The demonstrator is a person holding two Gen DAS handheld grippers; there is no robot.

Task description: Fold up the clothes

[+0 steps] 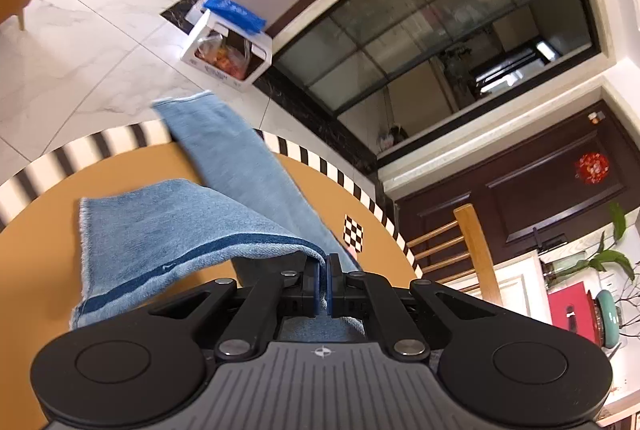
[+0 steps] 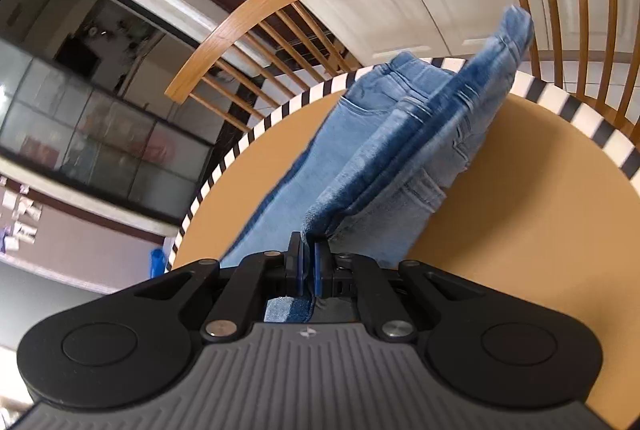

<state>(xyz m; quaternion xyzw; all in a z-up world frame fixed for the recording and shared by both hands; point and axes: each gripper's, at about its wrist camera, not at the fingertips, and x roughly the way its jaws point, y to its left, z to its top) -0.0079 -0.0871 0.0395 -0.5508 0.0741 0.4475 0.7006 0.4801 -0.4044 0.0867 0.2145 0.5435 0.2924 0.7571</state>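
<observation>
My two wrist cameras sit low and close over the round table (image 1: 48,230), both viewing the jeans (image 2: 384,166)

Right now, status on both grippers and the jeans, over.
Left gripper shut on jeans, leg end. Right gripper shut on jeans, near the waist. Denim lifted over round table. Nothing in the way.

Light-blue jeans (image 1: 168,230) lie stretched across the round tan desk (image 1: 40,250), legs crossing, frayed hems, the waistband end (image 2: 404,134) lifted and folding over.
</observation>
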